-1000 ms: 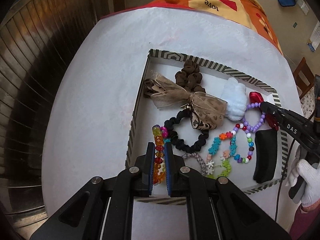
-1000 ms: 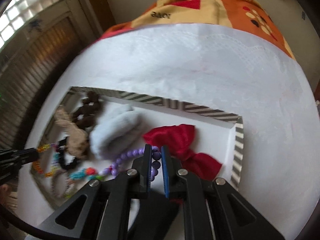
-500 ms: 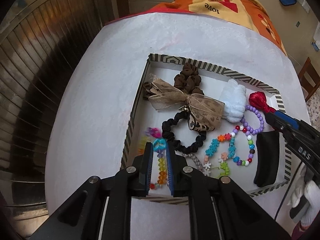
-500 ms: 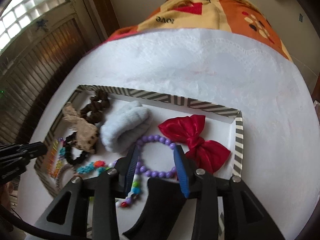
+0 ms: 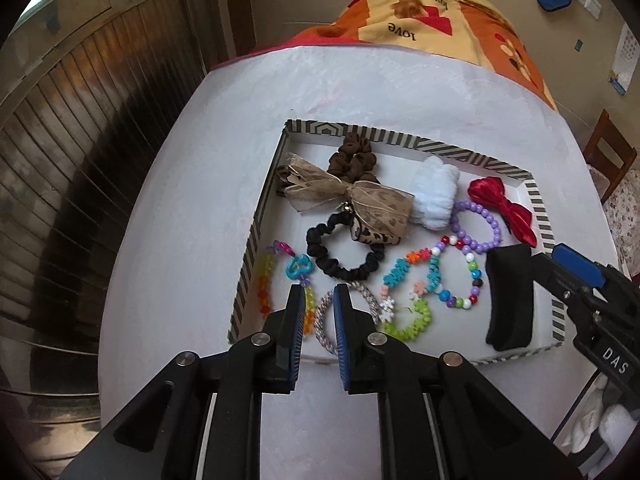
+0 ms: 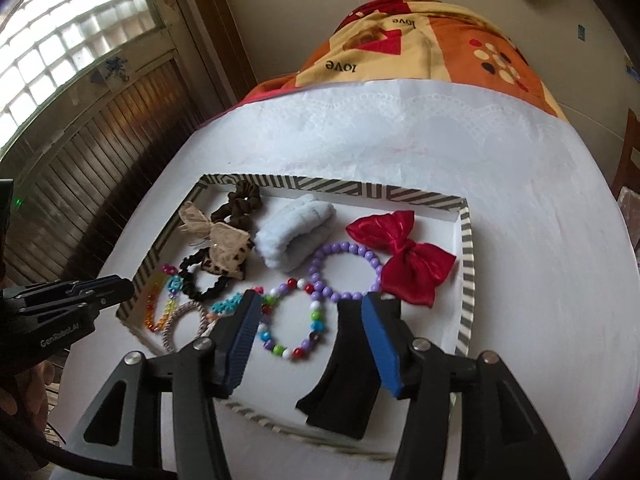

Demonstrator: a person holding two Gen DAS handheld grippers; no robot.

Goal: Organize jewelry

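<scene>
A shallow striped tray (image 5: 256,240) (image 6: 466,264) on the white table holds the jewelry. It contains a translucent rainbow bead bracelet (image 5: 266,280) (image 6: 158,304), a black scrunchie (image 5: 340,256), a leopard bow (image 5: 360,204), a brown scrunchie (image 5: 352,160), a pale blue fluffy band (image 5: 434,196) (image 6: 296,228), a purple bead bracelet (image 5: 476,224) (image 6: 344,268), a multicolour bead bracelet (image 6: 296,320), a red bow (image 5: 504,208) (image 6: 404,256) and a black clip (image 5: 510,300) (image 6: 352,372). My left gripper (image 5: 316,300) is slightly open and empty above the tray's near edge. My right gripper (image 6: 308,312) is wide open and empty above the multicolour bracelet.
An orange patterned blanket (image 6: 420,44) covers the table's far end. A wooden slatted door (image 5: 80,140) stands to the left. A wooden chair (image 5: 610,152) is at the right. White table surface (image 6: 400,140) surrounds the tray.
My left gripper let go of the rainbow bracelet, which now lies in the tray, and drew back. My right gripper opened wide and rose away from the purple bracelet.
</scene>
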